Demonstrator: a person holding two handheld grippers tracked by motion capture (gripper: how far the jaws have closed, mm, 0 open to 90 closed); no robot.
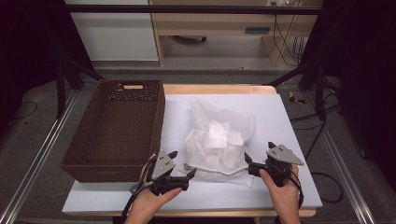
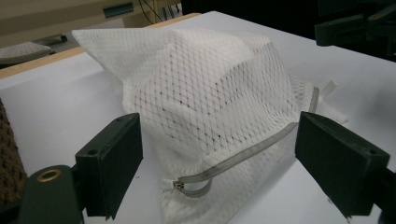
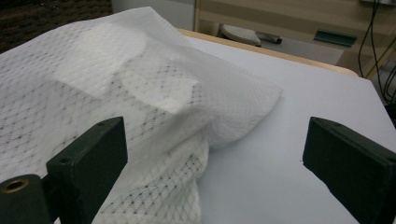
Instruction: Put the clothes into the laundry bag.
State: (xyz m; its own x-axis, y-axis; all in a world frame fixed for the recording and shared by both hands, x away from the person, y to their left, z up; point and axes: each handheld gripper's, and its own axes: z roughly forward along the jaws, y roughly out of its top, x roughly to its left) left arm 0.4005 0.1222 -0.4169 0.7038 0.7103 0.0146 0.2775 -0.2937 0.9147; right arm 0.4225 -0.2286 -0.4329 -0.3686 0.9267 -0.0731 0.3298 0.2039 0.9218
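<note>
White table [image 1: 280, 121], both grippers gaping, holding nothing, flanking mesh bag [image 1: 219, 140].

table [image 1: 280, 116]: white top | on it: wicker basket [image 1: 116, 128], mesh bag [image 1: 219, 140]

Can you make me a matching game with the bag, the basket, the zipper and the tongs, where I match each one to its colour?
Things:
1. mesh laundry bag
2. wicker basket
3. zipper on the bag
4. left tongs

Colours:
A. grey
B. black
C. white
D. dark brown

Right pairs: 1-C, 2-D, 3-A, 4-B
</note>
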